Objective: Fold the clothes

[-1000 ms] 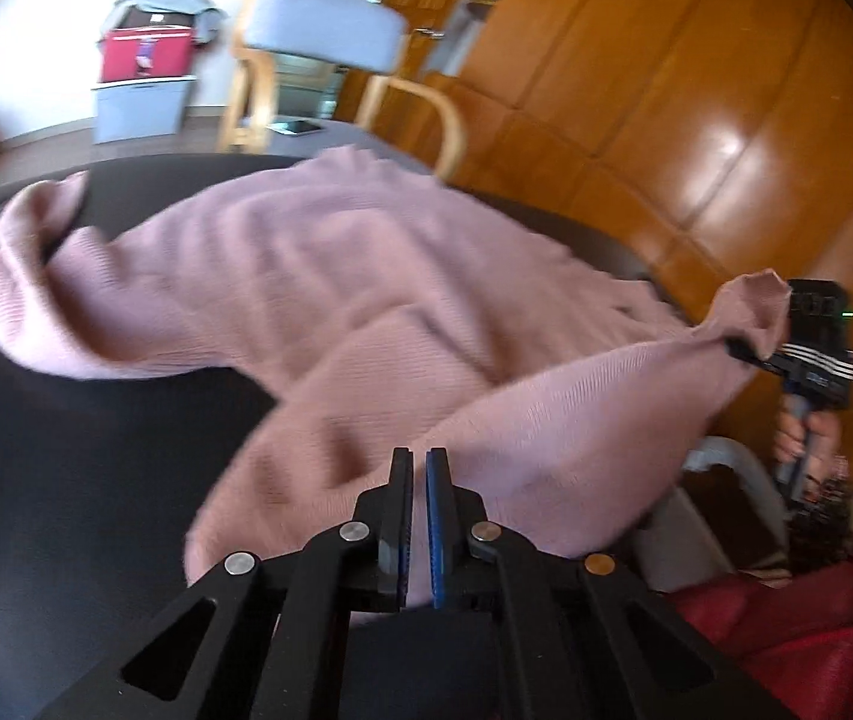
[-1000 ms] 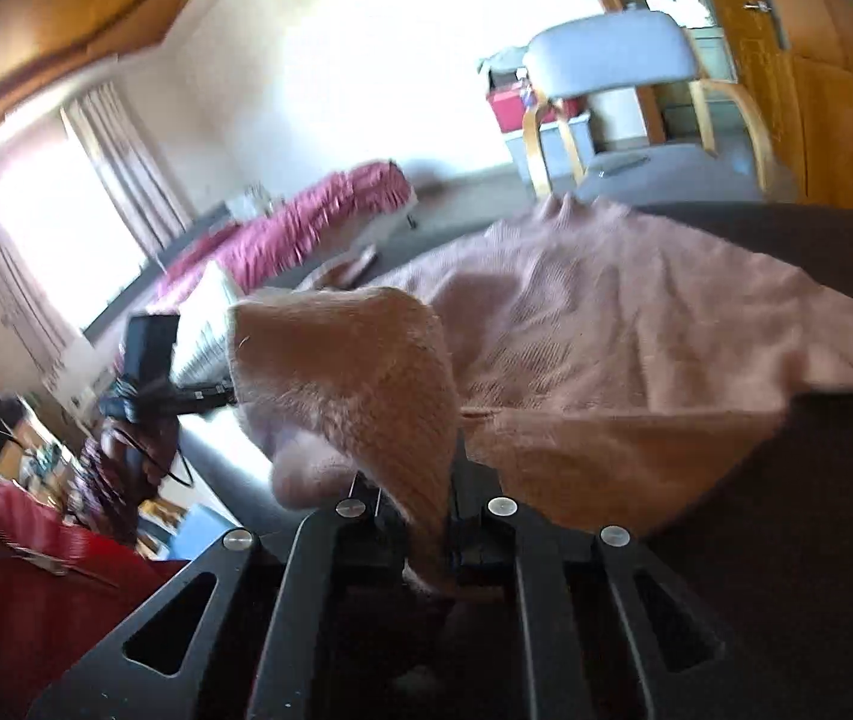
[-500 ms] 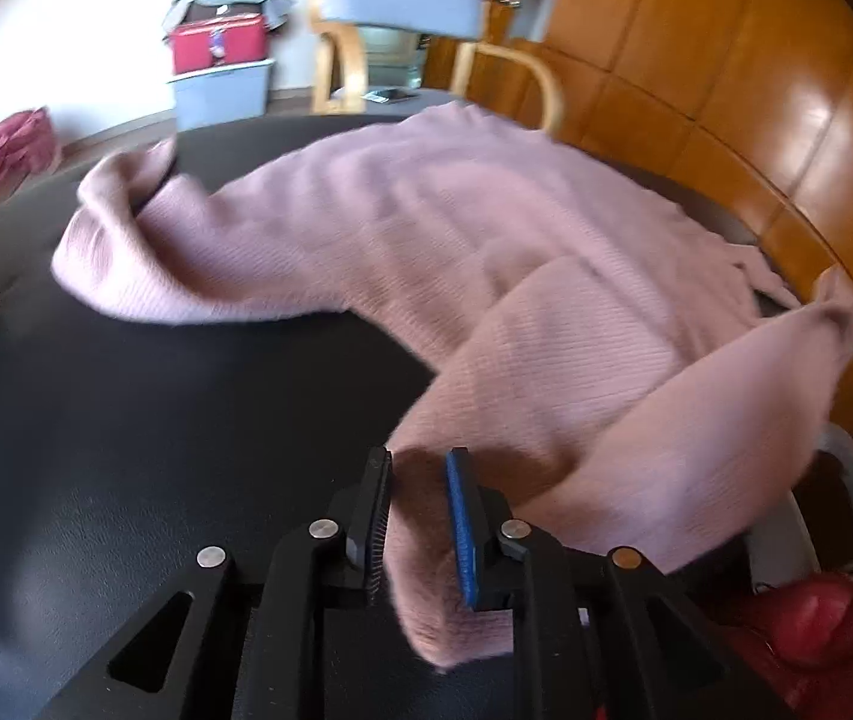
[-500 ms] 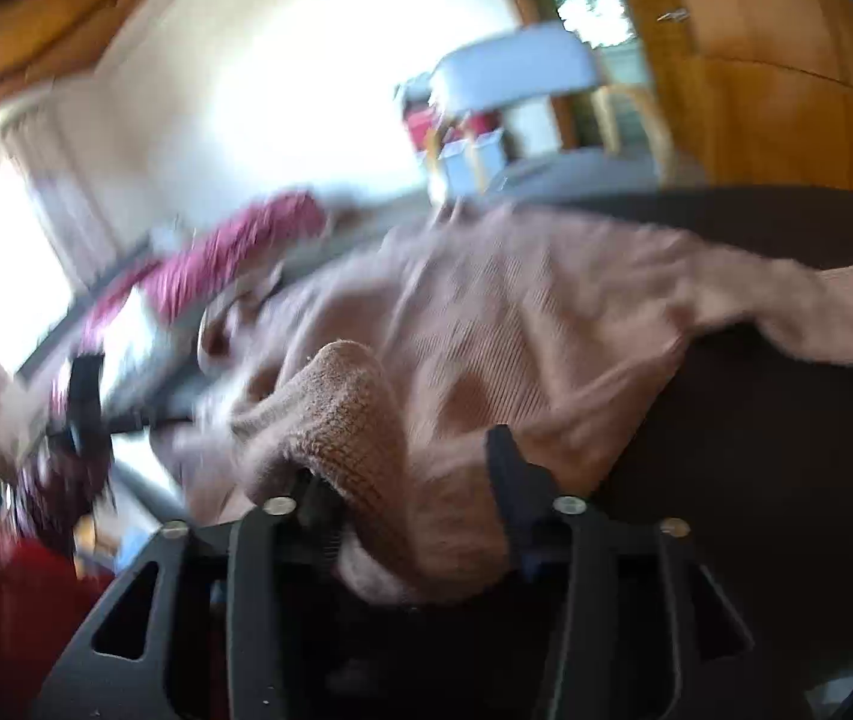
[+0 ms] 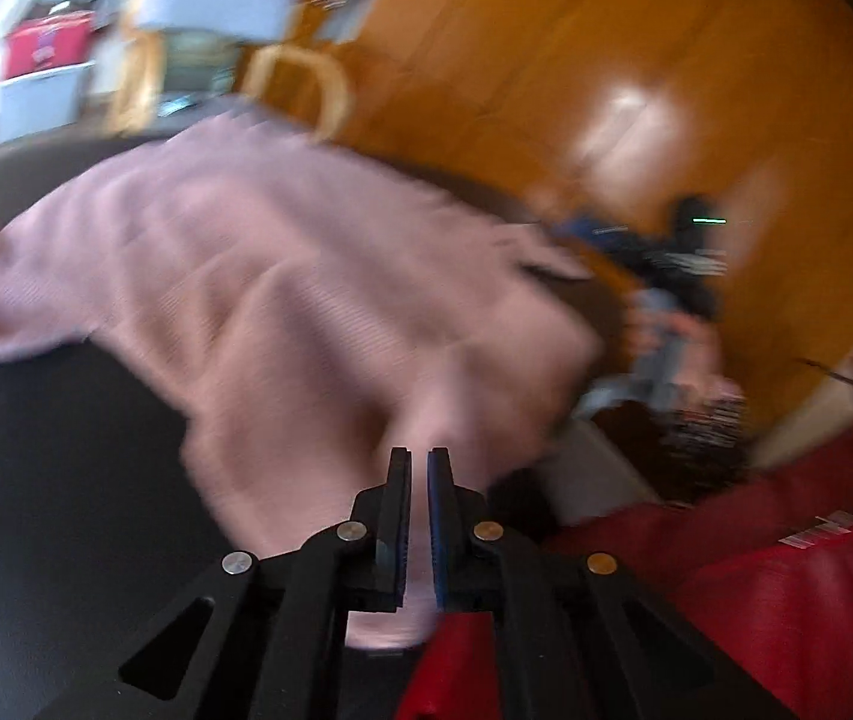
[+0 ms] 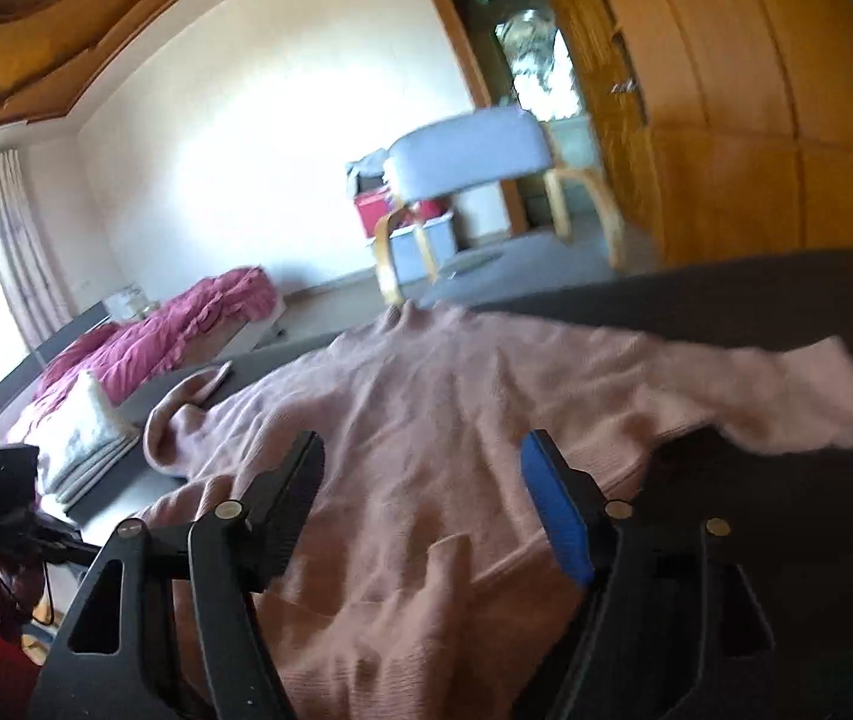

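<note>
A pink knitted sweater (image 6: 426, 456) is shown spread over a dark counter (image 6: 786, 324), its body running away from both cameras toward a grey chair (image 6: 474, 150) at the far side. One sleeve is stretched out to the right along the counter, and the other is curled at the left. In the right wrist view, the right claw (image 6: 420, 480) is seen held just above the near hem with its jaws wide apart; cloth lies under and between them, but nothing is pinched. These jaws have just been opening. In the blurred left wrist view, the left claw (image 5: 418, 480) is seen at the near corner of the sweater (image 5: 282, 300), its jaws drawn together. Whether a thin fold is caught between them cannot be told. The other claw and the hand (image 5: 684, 330) holding it are visible off to the right.

The garment's long axis is judged to lie straight ahead of the right claw, which is the nearer one to the hem for any next grasp.

Compared with a second ago, the flap that was held up by the right claw is now laid flat, and the left claw is no longer seen plainly gripping cloth.
</note>
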